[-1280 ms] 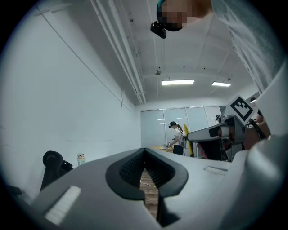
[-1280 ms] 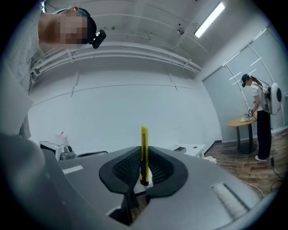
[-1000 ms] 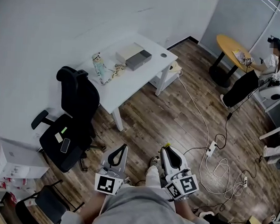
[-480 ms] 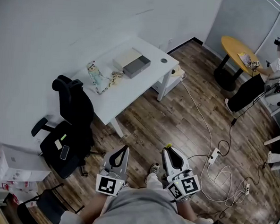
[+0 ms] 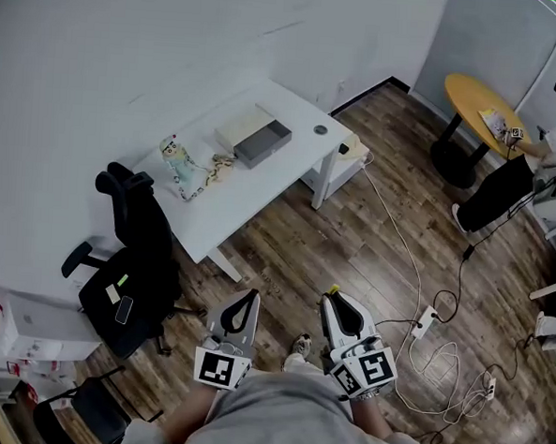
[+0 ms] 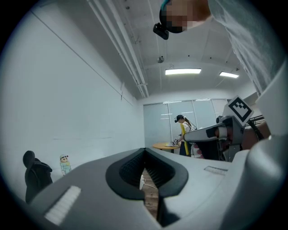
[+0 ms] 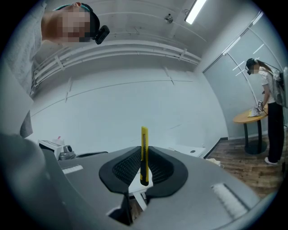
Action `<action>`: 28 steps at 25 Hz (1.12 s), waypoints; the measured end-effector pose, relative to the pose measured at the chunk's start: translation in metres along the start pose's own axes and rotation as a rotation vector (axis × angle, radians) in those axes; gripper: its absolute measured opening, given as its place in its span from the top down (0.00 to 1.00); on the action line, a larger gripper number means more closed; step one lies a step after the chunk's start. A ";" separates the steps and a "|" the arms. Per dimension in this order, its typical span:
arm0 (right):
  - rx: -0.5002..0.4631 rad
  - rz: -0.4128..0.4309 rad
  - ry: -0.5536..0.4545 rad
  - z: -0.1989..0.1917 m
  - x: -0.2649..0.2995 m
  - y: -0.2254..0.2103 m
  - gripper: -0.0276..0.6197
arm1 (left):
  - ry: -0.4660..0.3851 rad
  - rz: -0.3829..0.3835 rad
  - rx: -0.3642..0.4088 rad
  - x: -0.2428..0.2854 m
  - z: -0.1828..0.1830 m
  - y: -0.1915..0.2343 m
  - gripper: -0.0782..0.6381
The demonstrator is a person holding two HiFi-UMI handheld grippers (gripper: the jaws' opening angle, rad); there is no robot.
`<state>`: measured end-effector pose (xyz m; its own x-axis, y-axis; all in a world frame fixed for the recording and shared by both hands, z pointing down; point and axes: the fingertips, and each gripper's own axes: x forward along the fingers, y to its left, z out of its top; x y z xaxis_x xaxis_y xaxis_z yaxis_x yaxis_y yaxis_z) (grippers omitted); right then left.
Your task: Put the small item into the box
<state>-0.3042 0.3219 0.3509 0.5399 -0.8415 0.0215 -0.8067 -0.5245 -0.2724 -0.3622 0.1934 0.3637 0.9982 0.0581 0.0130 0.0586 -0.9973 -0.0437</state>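
The right gripper [image 5: 337, 300] clamps a yellow utility knife [image 7: 144, 143] upright between its jaws; the left gripper [image 6: 145, 155] sits closed.

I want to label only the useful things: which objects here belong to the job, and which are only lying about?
Belong to the job:
slim yellow utility knife held in the right claw; open grey rectangular box on the white table.

Lying about:
black office chair; pale cartoon-figure bottle; white power strip with cables; round yellow table.
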 end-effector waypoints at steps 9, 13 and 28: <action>-0.016 0.039 0.008 0.019 0.007 -0.066 0.86 | -0.057 0.080 0.006 0.062 0.005 -0.020 0.89; -0.011 0.038 0.011 0.022 0.006 -0.087 0.86 | -0.059 0.101 -0.007 0.077 0.006 -0.029 0.89; -0.037 -0.011 0.008 0.028 0.016 -0.118 0.86 | -0.068 0.072 -0.019 0.112 0.001 -0.028 0.89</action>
<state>-0.1933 0.3741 0.3566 0.5469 -0.8366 0.0321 -0.8090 -0.5380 -0.2368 -0.2523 0.2282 0.3654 0.9983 -0.0116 -0.0574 -0.0129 -0.9997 -0.0226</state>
